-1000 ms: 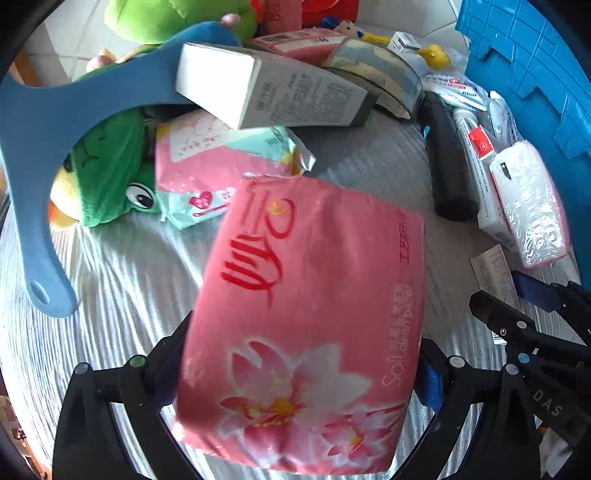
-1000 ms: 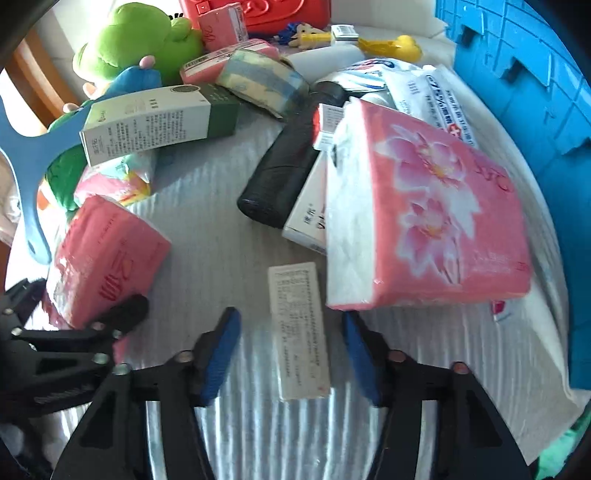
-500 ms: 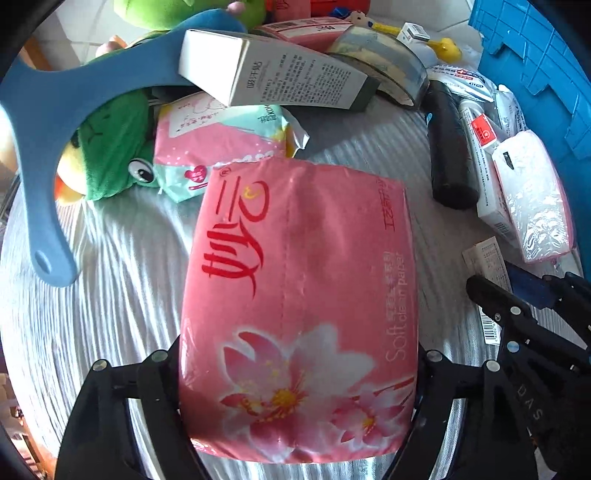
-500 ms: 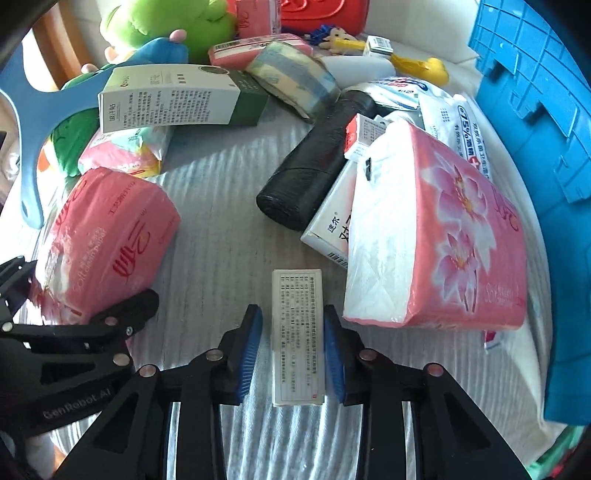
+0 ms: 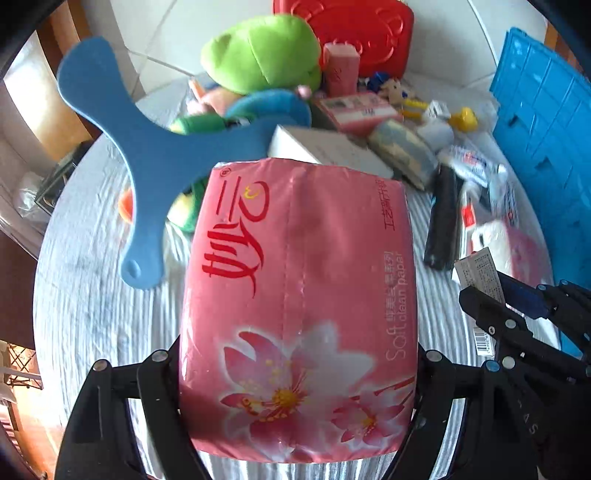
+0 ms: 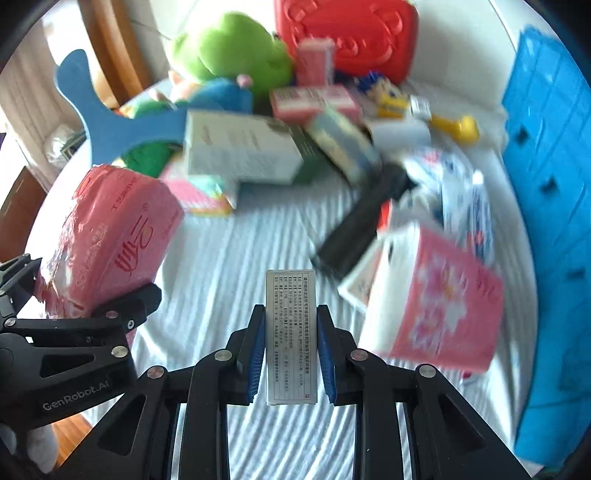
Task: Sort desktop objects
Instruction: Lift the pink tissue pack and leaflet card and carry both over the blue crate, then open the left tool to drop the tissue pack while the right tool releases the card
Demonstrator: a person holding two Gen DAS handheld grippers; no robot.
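A pink tissue pack point(image 5: 299, 314) is clamped across its width by the left hand-held gripper point(image 5: 297, 384), whose jaws are spread wide and pressed against the pack's two sides; the pack is held clear above the desk point(image 5: 92, 295), which is covered by a white ribbed cloth. A small printed box point(image 6: 291, 336) is pinched between the blue pads point(image 6: 257, 350) of the right hand-held gripper point(image 6: 291, 354), the jaws drawn in narrowly on its long edges. In the right wrist view the held tissue pack is seen at the left, and a second pink tissue pack point(image 6: 439, 306) lies on the desk to the right, just beside a black roll point(image 6: 362, 225). Further back, a white carton point(image 6: 240, 147) is piled against a blue flat hanger-like piece point(image 6: 110, 122), a green plush toy point(image 6: 232, 48) and a red case point(image 6: 351, 33). A yellow toy point(image 6: 458, 127) lies near the far edge. A blue crate point(image 6: 546, 184) stands along the right side of the desk.
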